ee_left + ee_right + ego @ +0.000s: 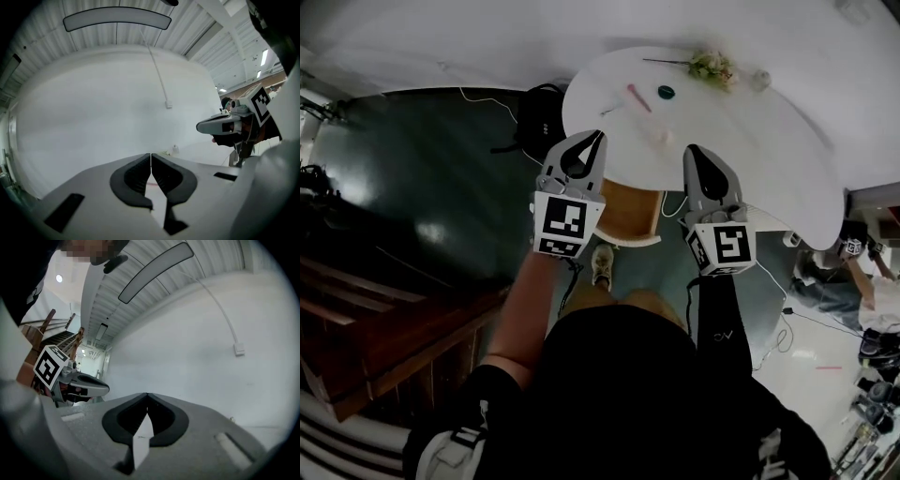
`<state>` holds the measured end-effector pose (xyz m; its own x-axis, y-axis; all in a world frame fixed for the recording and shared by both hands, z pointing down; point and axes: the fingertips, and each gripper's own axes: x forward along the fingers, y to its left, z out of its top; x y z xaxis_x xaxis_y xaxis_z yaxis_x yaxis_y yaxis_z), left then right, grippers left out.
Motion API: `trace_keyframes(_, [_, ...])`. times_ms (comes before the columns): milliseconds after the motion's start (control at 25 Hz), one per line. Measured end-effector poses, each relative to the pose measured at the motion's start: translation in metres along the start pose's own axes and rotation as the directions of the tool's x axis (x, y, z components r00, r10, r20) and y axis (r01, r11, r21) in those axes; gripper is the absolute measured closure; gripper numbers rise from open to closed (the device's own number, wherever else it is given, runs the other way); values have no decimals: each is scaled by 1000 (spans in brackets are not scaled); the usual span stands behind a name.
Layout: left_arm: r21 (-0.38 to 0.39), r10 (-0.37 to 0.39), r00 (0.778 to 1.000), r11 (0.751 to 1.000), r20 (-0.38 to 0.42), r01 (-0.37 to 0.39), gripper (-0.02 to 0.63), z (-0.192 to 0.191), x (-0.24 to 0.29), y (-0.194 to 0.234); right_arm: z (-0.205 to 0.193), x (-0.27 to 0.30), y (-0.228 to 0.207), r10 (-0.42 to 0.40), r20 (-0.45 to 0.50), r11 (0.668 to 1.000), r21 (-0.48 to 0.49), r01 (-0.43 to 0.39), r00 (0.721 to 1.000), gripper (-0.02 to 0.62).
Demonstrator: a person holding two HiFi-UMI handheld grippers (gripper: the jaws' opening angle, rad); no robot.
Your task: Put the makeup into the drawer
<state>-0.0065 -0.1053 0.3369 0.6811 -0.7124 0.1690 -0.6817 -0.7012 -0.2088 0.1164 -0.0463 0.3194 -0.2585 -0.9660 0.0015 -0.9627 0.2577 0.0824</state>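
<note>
Noting left gripper (595, 137) at the near-left edge of the white table (769, 141), jaws pressed together, nothing between. Open wooden drawer (628, 214) under the near edge, between both grippers. Makeup on the tabletop beyond, toward the far edge: pink stick (637, 97), then small teal round piece (666, 92), apart. Right gripper (692, 150) at the near edge, jaws likewise closed, empty. Flower sprig (712, 67) at the far edge.

The table (769, 131) is white, the makeup stick (638, 97) pink, the round pot (666, 92) teal.
</note>
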Motion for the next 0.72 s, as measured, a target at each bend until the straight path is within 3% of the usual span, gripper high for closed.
trace_keyframes(320, [20, -78, 997, 997, 24, 78, 595, -3, 42, 23, 3, 34, -12, -69, 22, 998, -1, 69, 997, 591])
trace_keyframes(720, [-3, -106, 994, 994, 21, 106, 595, -2, 65, 17, -6, 38, -35, -95, 14, 995, 31, 95, 995, 591])
